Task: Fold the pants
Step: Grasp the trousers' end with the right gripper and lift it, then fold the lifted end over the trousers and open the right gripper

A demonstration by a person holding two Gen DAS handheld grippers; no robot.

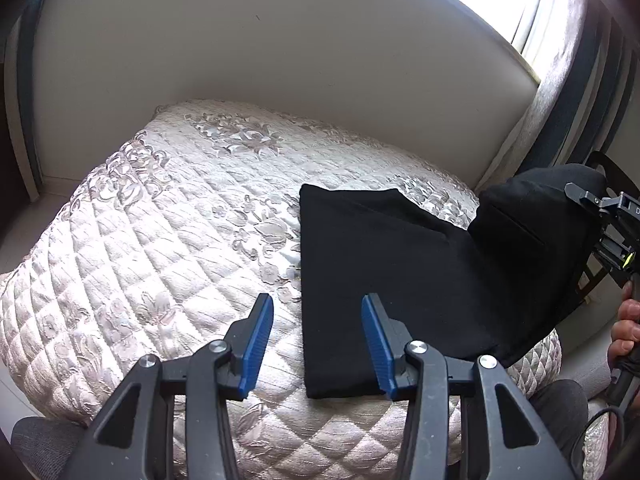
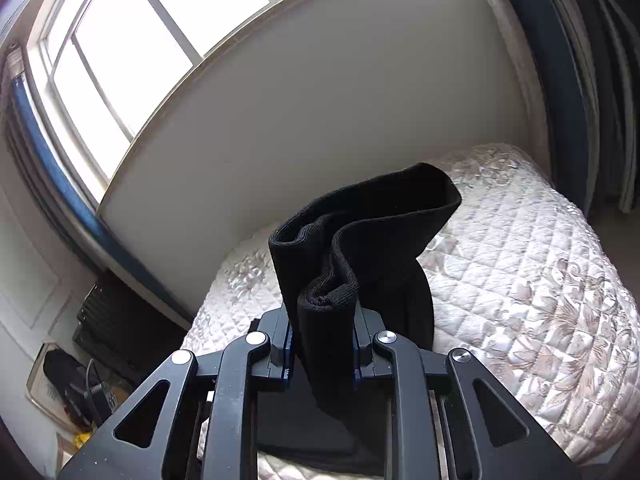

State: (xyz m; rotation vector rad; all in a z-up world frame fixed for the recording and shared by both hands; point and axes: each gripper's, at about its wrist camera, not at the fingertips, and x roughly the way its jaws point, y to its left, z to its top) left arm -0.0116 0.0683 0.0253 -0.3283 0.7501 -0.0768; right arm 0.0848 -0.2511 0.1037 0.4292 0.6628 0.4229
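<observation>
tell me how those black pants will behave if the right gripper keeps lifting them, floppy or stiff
Probably floppy: the black pants sag in a curve from the right gripper down to the quilted bed. The ribbed waistband buckles into soft waves above the jaws, so it likely won't hold shape. The flat part may drag across the quilt.

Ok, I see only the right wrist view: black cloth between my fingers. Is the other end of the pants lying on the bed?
Observer: Yes. In the left wrist view the pants lie flat on the quilt; only the right end is lifted.
Operator: And the left gripper, does it hold something?
Observer: No. The left gripper is open, its fingers straddling the left edge of the pants.
Operator: Is the flat part neat?
Observer: Mostly, with one diagonal crease.
</observation>
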